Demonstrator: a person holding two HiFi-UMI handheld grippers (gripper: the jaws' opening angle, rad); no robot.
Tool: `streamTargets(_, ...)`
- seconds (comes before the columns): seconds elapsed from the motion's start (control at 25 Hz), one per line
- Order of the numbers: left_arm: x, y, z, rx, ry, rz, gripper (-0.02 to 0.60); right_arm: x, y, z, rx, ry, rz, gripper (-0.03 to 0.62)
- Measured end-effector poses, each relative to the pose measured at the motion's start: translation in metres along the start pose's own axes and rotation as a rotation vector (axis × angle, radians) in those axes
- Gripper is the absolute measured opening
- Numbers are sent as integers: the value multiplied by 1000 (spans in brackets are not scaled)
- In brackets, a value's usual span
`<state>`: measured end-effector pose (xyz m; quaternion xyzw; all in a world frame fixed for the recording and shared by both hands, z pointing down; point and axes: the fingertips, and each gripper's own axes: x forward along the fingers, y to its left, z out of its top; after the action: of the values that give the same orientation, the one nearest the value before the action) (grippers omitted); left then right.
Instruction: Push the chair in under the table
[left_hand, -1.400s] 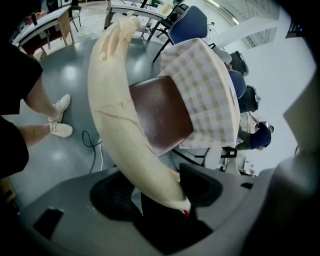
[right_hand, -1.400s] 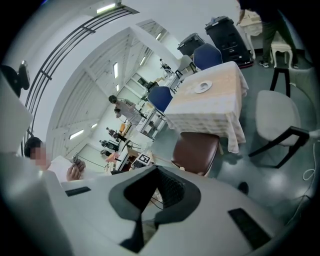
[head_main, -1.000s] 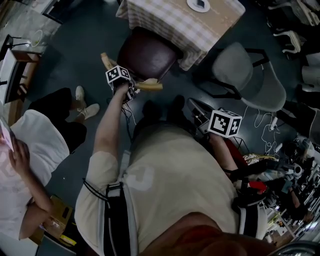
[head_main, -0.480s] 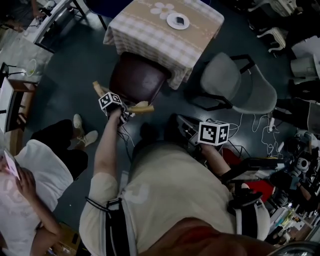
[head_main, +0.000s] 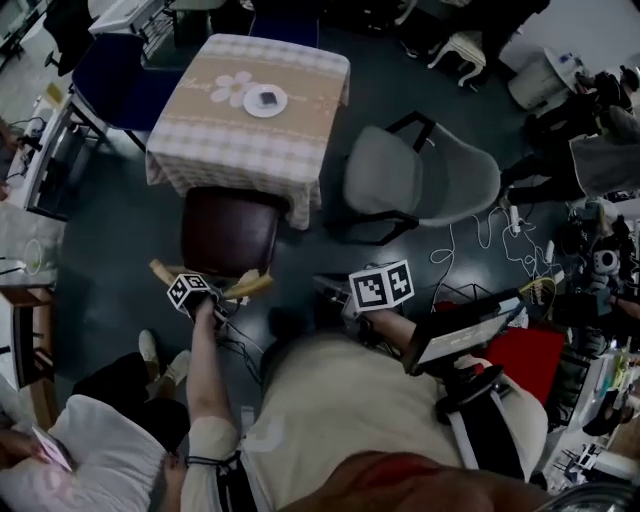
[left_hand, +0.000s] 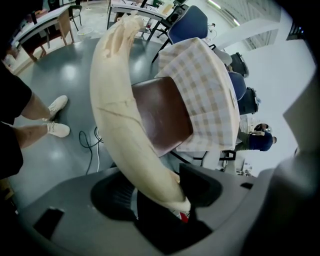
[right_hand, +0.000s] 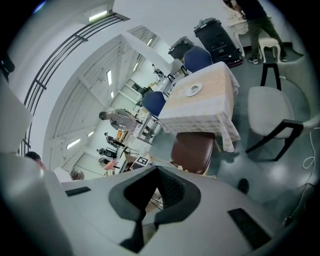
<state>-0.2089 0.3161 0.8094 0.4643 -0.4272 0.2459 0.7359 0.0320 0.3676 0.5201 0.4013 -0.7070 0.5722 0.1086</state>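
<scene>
Chair (head_main: 228, 232): seat partly under checked worktop (head_main: 250, 105); grey office chair (head_main: 420, 180) beside. Left tool (left_hand: 165, 200) clamps its pale back rail (left_hand: 125, 115), arm extended; right tool (right_hand: 145, 220) clenched, empty, near torso.

The table (head_main: 210, 135) stands at the far side, a plate (head_main: 266, 100) on its top. The chair (head_main: 228, 232) sits just before it, seat at the table's near edge. An office chair (head_main: 420, 180) stands to the table's right. The left gripper (head_main: 205, 295) is at the chair's back rail (head_main: 255, 285), the right gripper (head_main: 335, 292) apart to its right.
</scene>
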Motion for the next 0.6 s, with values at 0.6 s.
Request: streamTargets(0.6, 27, -14, 9, -18, -44, -50, 265, -1, -22, 1, -12, -2, -13, 9)
